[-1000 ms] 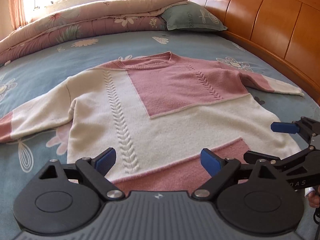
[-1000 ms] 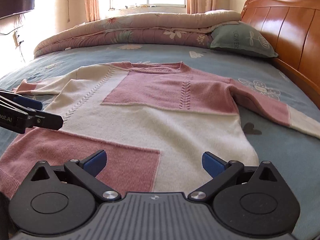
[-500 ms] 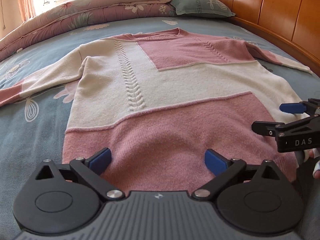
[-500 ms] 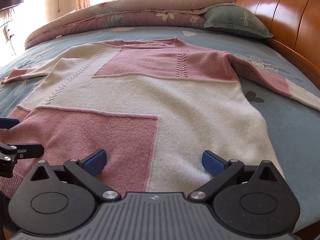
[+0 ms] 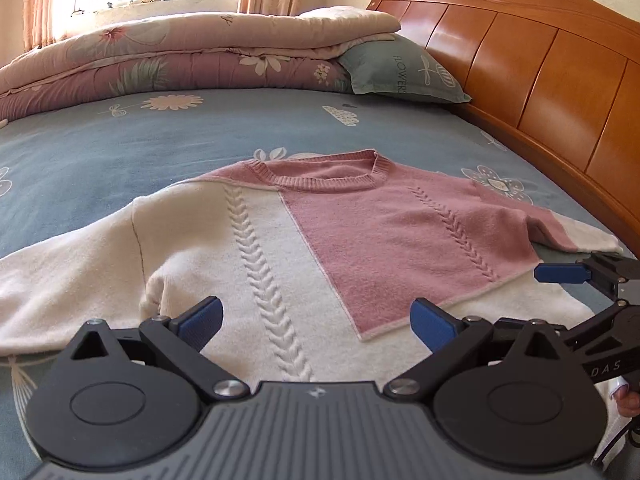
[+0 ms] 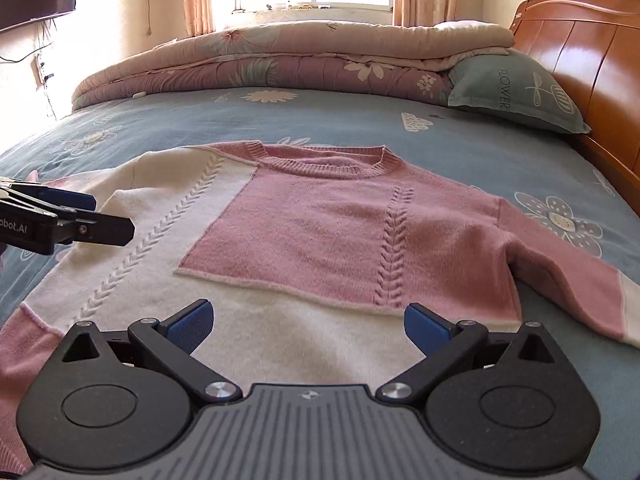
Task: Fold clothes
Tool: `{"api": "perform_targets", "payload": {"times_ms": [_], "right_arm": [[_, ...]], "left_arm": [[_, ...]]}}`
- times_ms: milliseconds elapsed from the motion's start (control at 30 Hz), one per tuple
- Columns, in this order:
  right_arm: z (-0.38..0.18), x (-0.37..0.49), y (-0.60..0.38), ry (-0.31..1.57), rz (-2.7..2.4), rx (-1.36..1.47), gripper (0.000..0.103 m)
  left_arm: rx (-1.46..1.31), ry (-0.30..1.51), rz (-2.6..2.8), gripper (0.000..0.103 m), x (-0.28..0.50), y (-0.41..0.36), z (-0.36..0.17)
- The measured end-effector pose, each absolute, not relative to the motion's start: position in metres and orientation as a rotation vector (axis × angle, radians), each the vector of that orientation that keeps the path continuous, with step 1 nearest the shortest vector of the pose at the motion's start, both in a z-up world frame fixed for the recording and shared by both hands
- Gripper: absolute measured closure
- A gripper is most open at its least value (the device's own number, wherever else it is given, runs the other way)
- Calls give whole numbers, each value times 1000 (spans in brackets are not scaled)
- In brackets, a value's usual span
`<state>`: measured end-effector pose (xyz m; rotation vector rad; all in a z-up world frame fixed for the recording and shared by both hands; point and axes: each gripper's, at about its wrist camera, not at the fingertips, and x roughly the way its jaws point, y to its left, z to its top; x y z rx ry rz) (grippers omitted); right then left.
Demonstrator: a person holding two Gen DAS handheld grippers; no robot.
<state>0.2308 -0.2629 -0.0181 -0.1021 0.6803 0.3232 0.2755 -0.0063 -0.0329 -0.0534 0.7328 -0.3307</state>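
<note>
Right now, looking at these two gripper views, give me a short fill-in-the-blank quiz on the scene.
1. The sweater lies spread on a ____ bedsheet.
2. Both the left gripper and the right gripper are ____.
3. The pillow leans against the ____ headboard.

Missing words: blue; open; wooden

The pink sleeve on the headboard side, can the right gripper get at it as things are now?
Probably yes. The right gripper is open and holds nothing, and the pink sleeve lies flat on the bed sheet to its right with nothing on it. The left gripper is off on the other side.
</note>
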Motion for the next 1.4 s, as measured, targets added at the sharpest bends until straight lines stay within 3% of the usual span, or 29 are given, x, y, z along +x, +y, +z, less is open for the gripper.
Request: {"api": "perform_targets", "payload": {"times_ms": [100,367,633,800,1000,1167,1400], "right_arm": [[-34,268,-253,754,346,-99,0],[-48,263,-248,950,254,-80,0],[-49,260,-250,1054,190,-48,0],[-42,269,-246,1126,181,-87,0],[-15,267,-225,1059,232,-93,0],[-40,259,-224,1081,216,-88,0],[-32,232,-310,1118,141,-17,0]], "left_arm": [[-139,860,-311,4,302,10,-63],[-195,975,-301,3,288,19,-57],[-228,1243,-284,5,312,0,-24],[-242,1202,-292,4,335,0,16],[-267,1200,-324,4,357,11,18],[-171,1237,-363,4,361,10,12],[-156,1324,-287,4,362,-18,-4]]}}
